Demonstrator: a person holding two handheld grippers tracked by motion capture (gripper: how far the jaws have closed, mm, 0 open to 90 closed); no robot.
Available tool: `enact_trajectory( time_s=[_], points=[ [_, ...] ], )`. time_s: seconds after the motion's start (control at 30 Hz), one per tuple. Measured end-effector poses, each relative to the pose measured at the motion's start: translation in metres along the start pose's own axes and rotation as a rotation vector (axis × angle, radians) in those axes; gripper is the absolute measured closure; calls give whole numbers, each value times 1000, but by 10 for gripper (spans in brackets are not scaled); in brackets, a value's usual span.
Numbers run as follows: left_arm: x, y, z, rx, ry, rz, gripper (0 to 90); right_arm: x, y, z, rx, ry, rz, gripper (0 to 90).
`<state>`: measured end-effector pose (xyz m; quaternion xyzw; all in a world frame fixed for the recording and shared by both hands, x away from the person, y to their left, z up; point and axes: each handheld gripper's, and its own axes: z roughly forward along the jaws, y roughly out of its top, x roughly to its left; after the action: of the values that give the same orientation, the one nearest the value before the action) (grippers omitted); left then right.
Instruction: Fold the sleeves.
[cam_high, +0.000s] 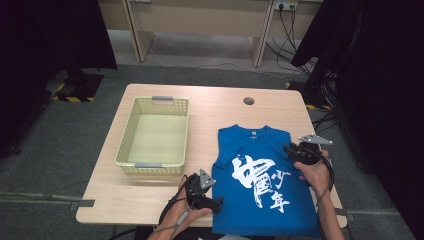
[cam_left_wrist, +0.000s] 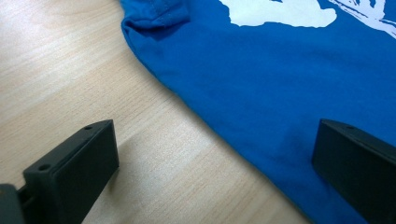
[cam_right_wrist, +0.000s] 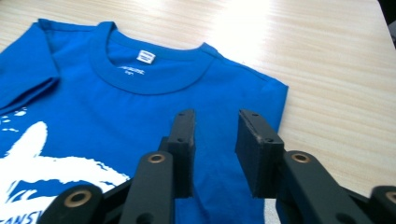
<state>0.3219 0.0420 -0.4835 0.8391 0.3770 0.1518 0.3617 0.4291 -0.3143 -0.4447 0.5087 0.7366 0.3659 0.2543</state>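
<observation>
The blue T-shirt (cam_high: 262, 175) lies flat, print up, on the worktop (cam_high: 150, 200), right of the yellow basket (cam_high: 155, 132). The right gripper (cam_right_wrist: 215, 135) hovers over its shoulder, jaws narrow and empty; the left gripper (cam_left_wrist: 210, 163) straddles its edge, jaws wide

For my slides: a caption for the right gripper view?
Right gripper, jaws slightly apart and empty, above a blue T-shirt on the table.

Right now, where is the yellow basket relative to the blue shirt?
In the high view the yellow basket sits on the table's left half, left of the blue shirt and apart from it.
</observation>
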Motion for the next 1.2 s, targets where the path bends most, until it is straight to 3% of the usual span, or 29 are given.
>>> enact_trajectory(
  time_s=[0.23, 0.73, 0.83, 0.93, 1.2],
  points=[
    [0, 0, 0, 0, 0, 0, 0, -2, 0, -4, 1, -18, -9, 628],
    [0, 0, 0, 1, -1, 4, 0, -22, -32, -12, 67, -68, -3, 582],
    [0, 0, 0, 1, -1, 4, 0, -21, -37, -7, 98, -67, -11, 569],
    [0, 0, 0, 2, -2, 4, 0, -20, -36, -7, 96, -74, -1, 523],
    [4, 0, 0, -2, 10, -15, 1, -6, -30, -20, 54, -46, -12, 431]
  ],
)
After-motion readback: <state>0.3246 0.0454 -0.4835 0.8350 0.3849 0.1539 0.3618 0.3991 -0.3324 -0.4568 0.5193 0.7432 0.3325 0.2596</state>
